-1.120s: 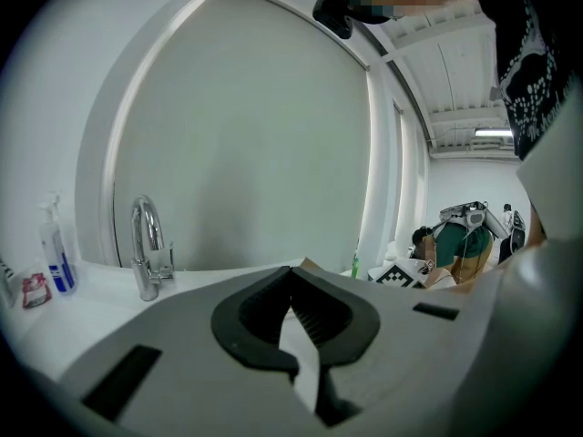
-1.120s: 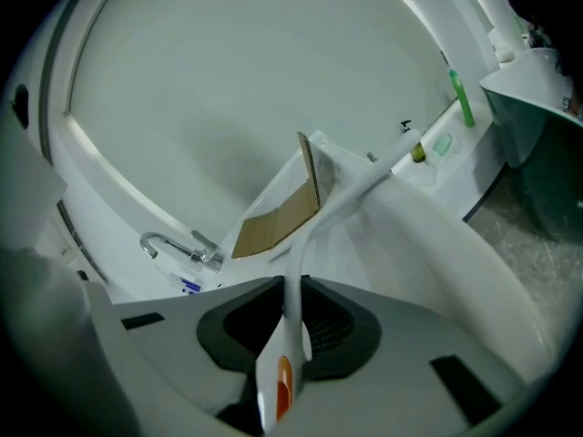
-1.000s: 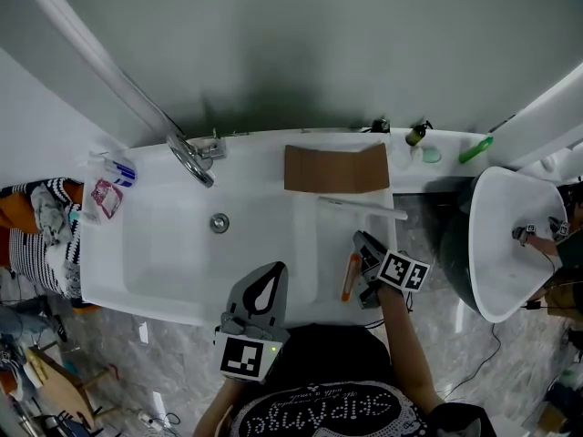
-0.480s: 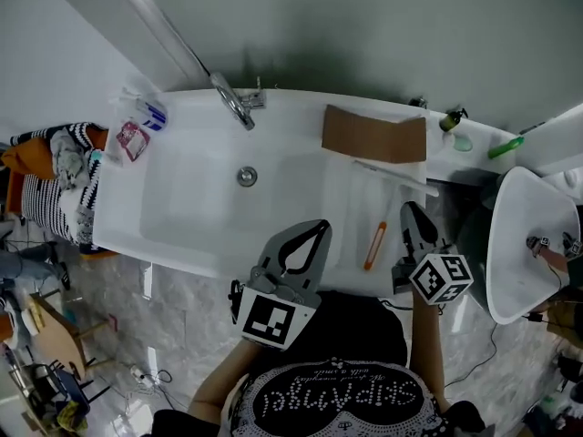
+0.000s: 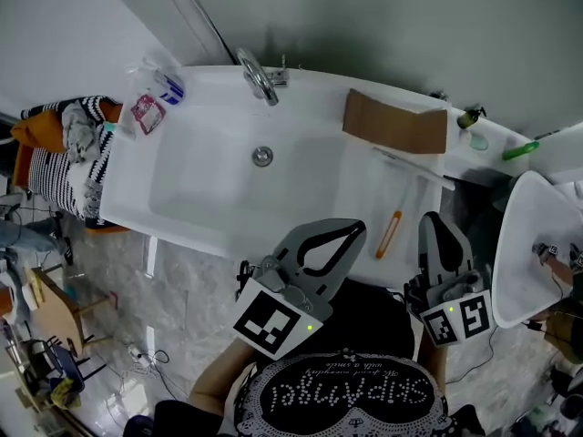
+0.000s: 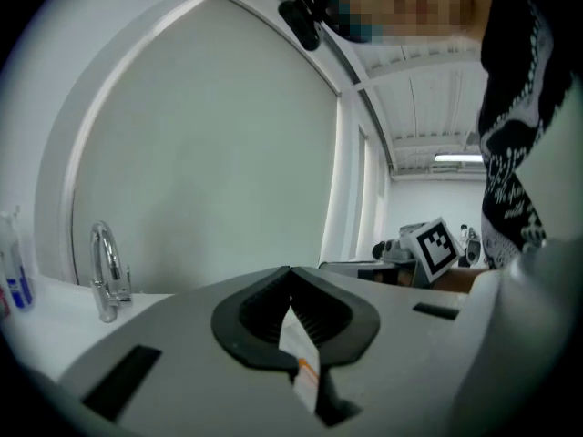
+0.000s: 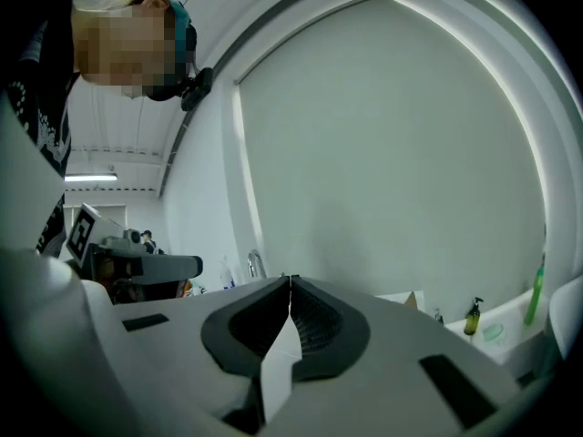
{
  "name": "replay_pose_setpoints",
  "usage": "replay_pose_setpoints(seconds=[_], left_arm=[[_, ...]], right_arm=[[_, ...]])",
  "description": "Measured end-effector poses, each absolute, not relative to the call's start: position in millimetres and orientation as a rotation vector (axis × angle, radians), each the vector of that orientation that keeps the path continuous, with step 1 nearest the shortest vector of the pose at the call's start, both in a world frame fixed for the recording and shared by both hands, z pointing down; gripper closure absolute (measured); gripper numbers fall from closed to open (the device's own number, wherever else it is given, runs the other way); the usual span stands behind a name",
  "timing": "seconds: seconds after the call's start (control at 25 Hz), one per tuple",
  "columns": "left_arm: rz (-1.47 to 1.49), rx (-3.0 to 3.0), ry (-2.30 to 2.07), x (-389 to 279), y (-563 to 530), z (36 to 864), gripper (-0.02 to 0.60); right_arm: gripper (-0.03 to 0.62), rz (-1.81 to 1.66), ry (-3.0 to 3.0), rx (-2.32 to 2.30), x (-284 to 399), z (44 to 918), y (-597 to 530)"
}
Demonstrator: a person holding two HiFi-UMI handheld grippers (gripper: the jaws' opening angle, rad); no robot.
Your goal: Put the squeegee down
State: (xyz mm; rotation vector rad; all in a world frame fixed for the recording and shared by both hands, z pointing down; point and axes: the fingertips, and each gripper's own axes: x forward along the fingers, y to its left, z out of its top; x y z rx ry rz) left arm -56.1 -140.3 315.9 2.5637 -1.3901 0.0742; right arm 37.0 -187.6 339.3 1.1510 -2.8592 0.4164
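Observation:
The squeegee (image 5: 390,233) has an orange handle and a long pale blade. It lies flat on the white ledge at the right end of the tub (image 5: 209,189), with nothing holding it. My left gripper (image 5: 358,228) is shut and empty, its tips just left of the handle and raised nearer me. To the right of the handle, my right gripper (image 5: 435,218) is also shut and empty. Both gripper views show the left gripper (image 6: 290,269) and right gripper (image 7: 290,279) with jaws closed on nothing, pointed up at the pale wall.
A chrome faucet (image 5: 258,73) and drain (image 5: 262,157) mark the tub. A brown cardboard piece (image 5: 395,123) lies behind the squeegee. A small bottle (image 5: 469,116) and green item (image 5: 519,151) sit at the far right, tubes (image 5: 150,103) at the left corner. A white basin (image 5: 528,244) stands right.
My right gripper has drawn back from the orange handle toward me and the squeegee stays on the ledge. The left gripper has also pulled back and lifted. The head view shifted.

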Motion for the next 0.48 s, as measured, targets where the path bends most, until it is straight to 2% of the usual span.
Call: replay_pose_setpoints(seconds=[0.16, 0.48], left_arm=[[-0.138, 2.563, -1.307, -73, -142, 290, 0.577], [-0.089, 2.673, -1.361, -90, -156, 281, 0.577]], right_arm=[[0.571, 0.321, -2.867, 1.135, 30, 329, -179], [0.571, 0.266, -2.865, 1.191, 34, 332, -189]])
